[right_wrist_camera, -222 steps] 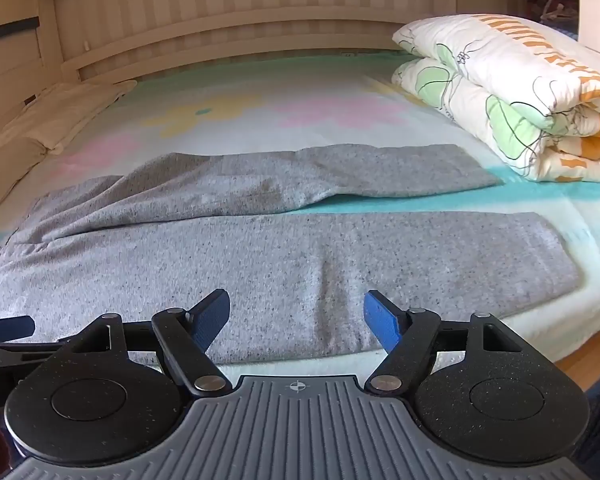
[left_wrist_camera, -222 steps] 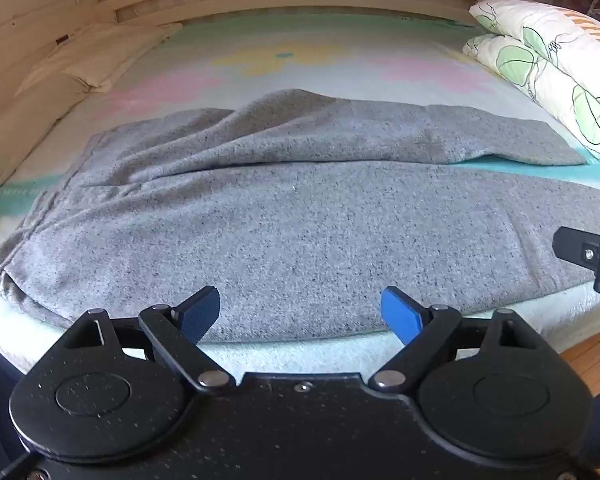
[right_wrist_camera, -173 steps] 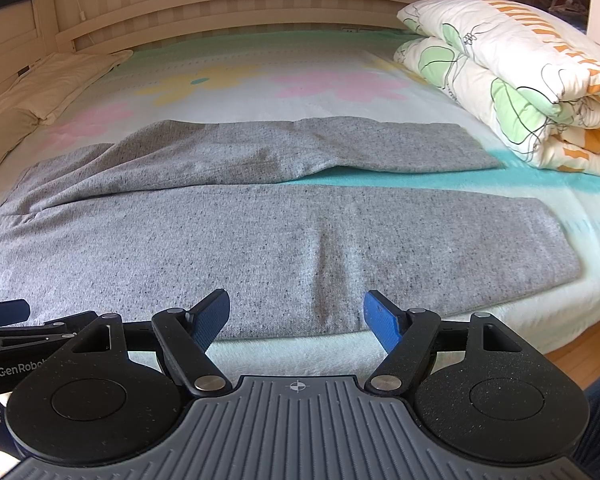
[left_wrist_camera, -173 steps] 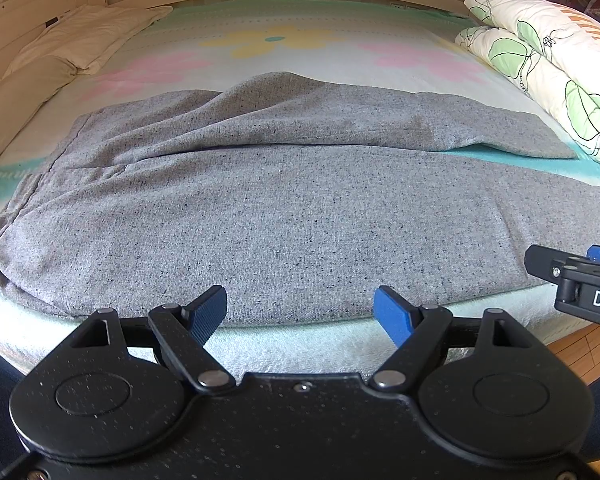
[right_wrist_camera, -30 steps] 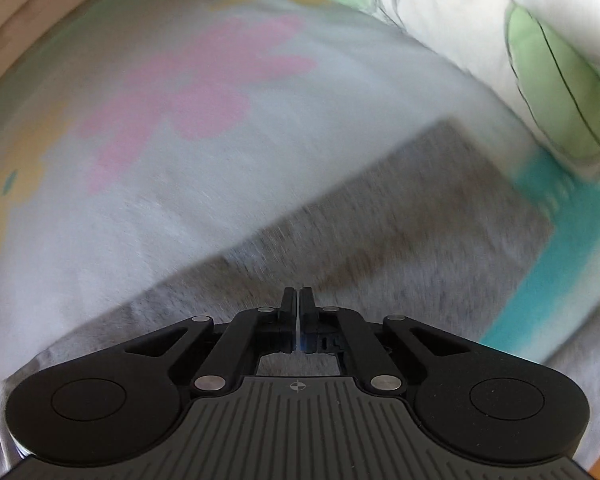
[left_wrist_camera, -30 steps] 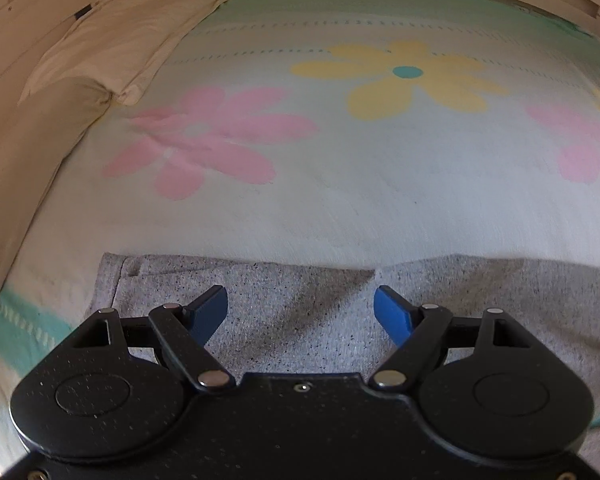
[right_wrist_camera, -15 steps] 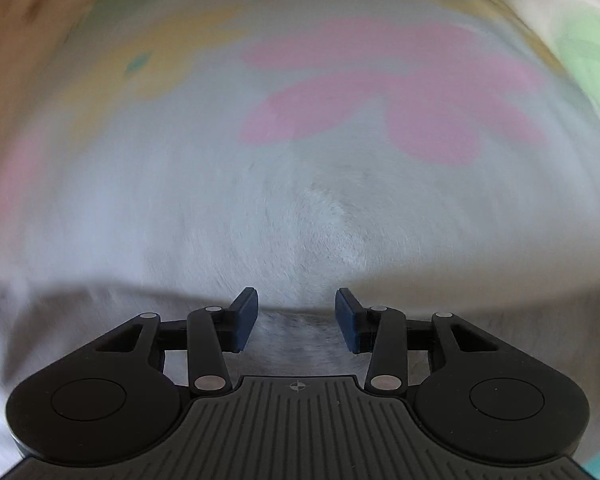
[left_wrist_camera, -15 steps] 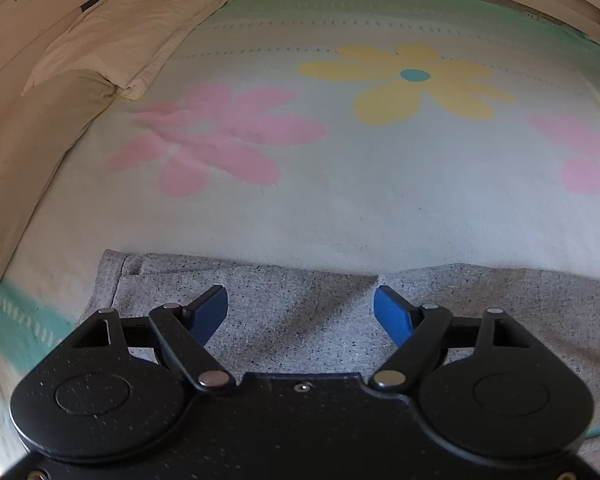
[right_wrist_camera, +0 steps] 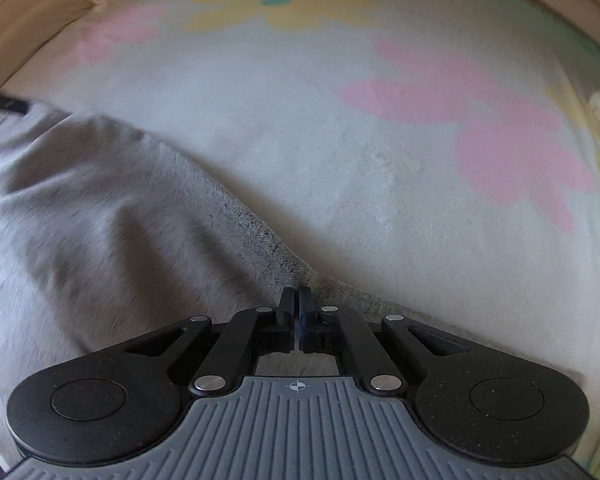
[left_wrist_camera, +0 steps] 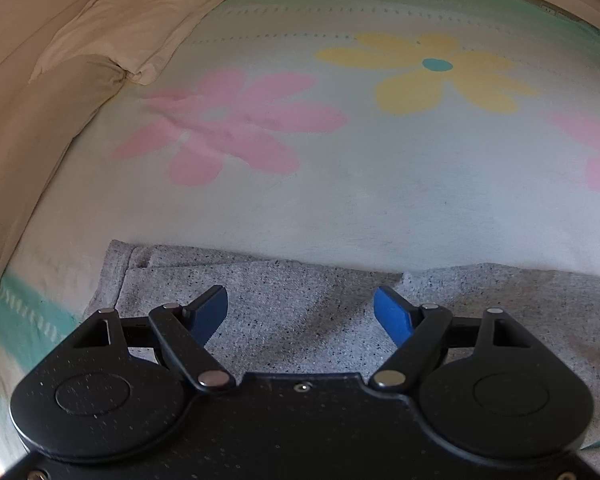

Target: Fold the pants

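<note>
Grey pants [left_wrist_camera: 300, 312] lie on the bed [left_wrist_camera: 380, 200], legs seemingly stacked. My left gripper [left_wrist_camera: 300, 312] gapes; my right gripper [right_wrist_camera: 299, 312] has just pinched their edge. Cross-folds remain.

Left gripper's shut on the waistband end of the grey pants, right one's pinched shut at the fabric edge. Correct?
Not quite. The left gripper is open: the left wrist view shows its blue fingers spread wide above the grey pants, pressing nothing. The rest holds: the right gripper has just closed, pinched shut at the fabric edge.
</note>
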Demonstrator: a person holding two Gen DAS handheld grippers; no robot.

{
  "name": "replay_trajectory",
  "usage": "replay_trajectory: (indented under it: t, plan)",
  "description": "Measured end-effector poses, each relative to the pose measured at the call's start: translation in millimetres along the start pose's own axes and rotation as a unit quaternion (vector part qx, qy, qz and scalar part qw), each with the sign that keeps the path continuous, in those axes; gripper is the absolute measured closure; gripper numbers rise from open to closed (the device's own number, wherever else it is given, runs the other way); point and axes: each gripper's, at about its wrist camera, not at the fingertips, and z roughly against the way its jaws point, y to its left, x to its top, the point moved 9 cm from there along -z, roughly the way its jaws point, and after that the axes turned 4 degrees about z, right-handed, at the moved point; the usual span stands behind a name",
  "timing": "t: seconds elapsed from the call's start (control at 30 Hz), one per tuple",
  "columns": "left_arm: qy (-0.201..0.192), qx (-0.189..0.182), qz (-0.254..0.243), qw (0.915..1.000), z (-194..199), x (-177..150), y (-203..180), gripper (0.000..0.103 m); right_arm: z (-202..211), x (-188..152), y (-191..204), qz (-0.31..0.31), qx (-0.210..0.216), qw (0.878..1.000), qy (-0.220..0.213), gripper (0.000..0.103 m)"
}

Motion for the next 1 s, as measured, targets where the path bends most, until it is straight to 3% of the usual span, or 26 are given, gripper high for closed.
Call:
replay_trajectory:
  t: [0.2,0.4,0.6,0.8,0.9,0.97,1.0]
  plan:
    - [0.016,-0.025,0.012,0.9995,-8,9,-2,0.022,17,-24,24,0.037,-0.005,0.999,-0.01,0.101]
    - [0.029,-0.054,0.074,0.9954,-13,28,2,0.021,14,-49,45,0.054,-0.021,0.998,-0.009,0.101]
    - [0.066,-0.014,0.069,0.9953,-42,25,-3,0.019,9,-59,41,0.039,-0.024,0.999,-0.013,0.103]
    - [0.118,-0.013,0.083,0.9895,-75,16,-5,0.019,24,-71,29,-0.004,-0.027,0.999,-0.033,0.103]
    - [0.127,-0.009,0.074,0.9891,-86,10,-8,0.029,45,-71,9,-0.079,-0.026,0.994,-0.064,0.102]
    - [0.099,0.034,0.063,0.9925,-83,11,-1,0.062,62,-68,-15,-0.156,-0.021,0.983,-0.096,0.102]
    - [0.094,0.035,0.064,0.9929,-80,12,2,0.063,71,-66,-29,-0.198,-0.018,0.974,-0.113,0.1]
